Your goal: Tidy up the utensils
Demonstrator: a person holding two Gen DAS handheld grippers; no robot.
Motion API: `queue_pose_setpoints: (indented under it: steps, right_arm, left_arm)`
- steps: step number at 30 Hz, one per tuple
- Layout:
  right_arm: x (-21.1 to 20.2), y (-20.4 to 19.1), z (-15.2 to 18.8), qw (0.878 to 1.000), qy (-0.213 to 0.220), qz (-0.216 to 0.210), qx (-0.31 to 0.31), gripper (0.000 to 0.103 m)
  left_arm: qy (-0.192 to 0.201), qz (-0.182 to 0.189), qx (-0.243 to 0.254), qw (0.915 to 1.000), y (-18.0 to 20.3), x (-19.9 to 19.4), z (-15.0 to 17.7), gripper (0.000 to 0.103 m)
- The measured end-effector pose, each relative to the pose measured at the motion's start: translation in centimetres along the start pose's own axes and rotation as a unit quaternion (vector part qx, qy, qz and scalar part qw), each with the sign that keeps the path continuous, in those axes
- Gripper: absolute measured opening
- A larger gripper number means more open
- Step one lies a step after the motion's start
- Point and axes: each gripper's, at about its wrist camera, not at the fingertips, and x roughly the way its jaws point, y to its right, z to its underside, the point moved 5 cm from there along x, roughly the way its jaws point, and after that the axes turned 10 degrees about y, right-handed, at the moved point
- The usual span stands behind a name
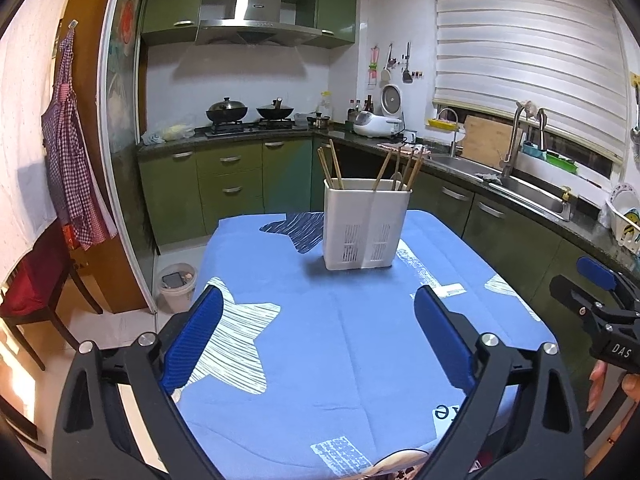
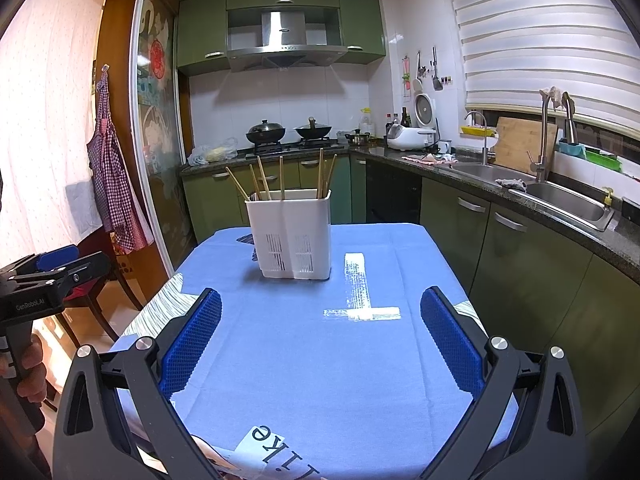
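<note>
A white two-compartment utensil holder [image 1: 365, 224] stands upright at the far end of a table covered by a blue cloth [image 1: 340, 340]. Several wooden chopsticks [image 1: 334, 164] stick up from both compartments. The holder also shows in the right wrist view [image 2: 291, 236] with its chopsticks [image 2: 280, 178]. My left gripper [image 1: 318, 312] is open and empty, above the near half of the table. My right gripper [image 2: 320, 316] is open and empty, also short of the holder. Each gripper shows at the edge of the other's view: the right one [image 1: 600, 308], the left one [image 2: 52, 276].
A green kitchen counter runs along the right with a steel sink [image 2: 560, 200] and tap [image 2: 544, 140]. A stove with two woks [image 1: 248, 114] is at the back. A wooden chair [image 1: 36, 292], a white bucket [image 1: 176, 286] and a hanging checked apron [image 1: 70, 152] are at the left.
</note>
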Motion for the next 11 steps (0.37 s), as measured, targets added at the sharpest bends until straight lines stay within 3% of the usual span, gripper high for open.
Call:
queue_pose_setpoints:
  steps: [11]
  right_arm:
    - [0.23, -0.17, 0.19, 1.0, -0.002, -0.001, 0.001, 0.098]
  left_arm:
    - [-0.022, -0.006, -0.021, 0.9995, -0.72, 0.71, 0.31, 0.096]
